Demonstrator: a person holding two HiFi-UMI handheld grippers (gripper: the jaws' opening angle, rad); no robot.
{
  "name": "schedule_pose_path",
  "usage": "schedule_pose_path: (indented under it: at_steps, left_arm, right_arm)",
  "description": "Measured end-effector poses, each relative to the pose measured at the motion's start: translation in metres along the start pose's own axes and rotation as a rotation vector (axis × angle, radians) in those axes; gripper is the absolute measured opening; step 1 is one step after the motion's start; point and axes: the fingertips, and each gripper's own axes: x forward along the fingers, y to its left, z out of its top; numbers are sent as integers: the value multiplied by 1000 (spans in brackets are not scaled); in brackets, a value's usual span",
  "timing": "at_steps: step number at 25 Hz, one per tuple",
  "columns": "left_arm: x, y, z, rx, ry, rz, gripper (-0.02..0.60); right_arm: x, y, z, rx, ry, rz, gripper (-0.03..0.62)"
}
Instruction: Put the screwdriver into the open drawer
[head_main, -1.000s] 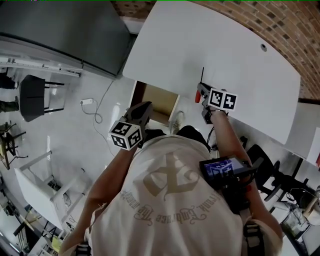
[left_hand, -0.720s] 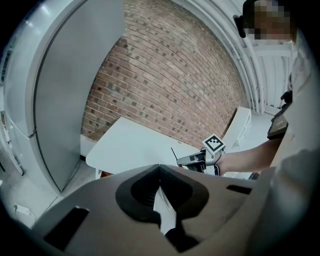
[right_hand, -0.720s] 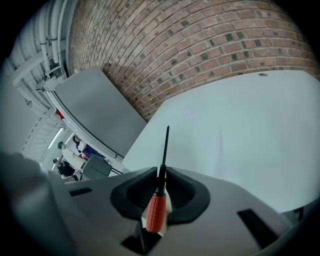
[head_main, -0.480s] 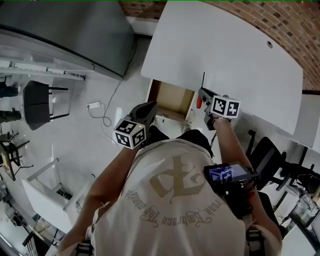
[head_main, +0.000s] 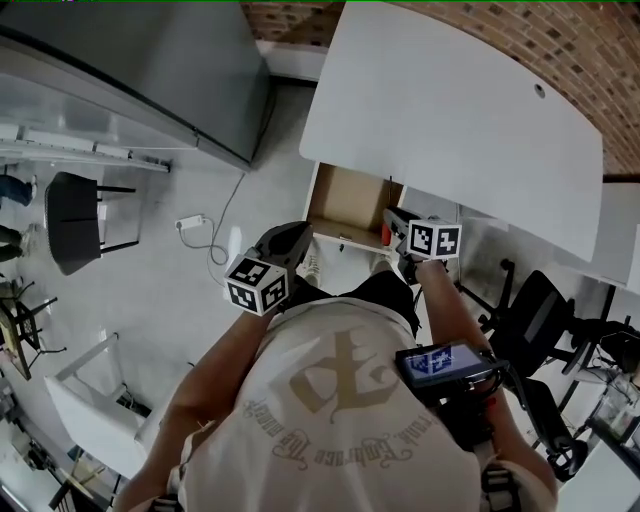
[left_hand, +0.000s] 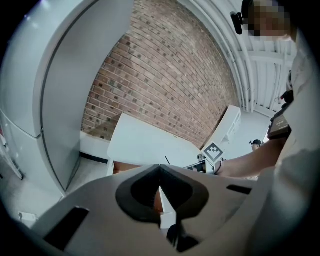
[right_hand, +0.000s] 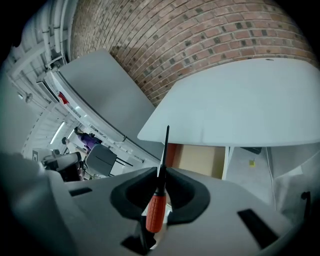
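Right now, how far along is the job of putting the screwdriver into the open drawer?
Done: the drawer under the white table stands open, and the screwdriver is picked up.
In hand: the right gripper is shut on it, close to the drawer's front edge.
Left: bring it over the drawer and release it inside.
The left gripper is shut and empty.
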Motion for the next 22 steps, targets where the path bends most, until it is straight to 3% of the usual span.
schedule_pose_path:
  at_steps: [5, 11, 22]
  left_arm:
    - [-24, 12, -13, 21, 24, -2, 20]
    - [-30, 29, -19, -8, 23, 38, 20]
    - [-22, 46, -58, -124, 53, 114, 20]
  right_arm:
    - [23, 16, -30, 10, 32, 4, 67]
    - [50, 15, -40, 47, 73, 9, 67]
    - [106, -23, -66, 112, 206, -62, 67]
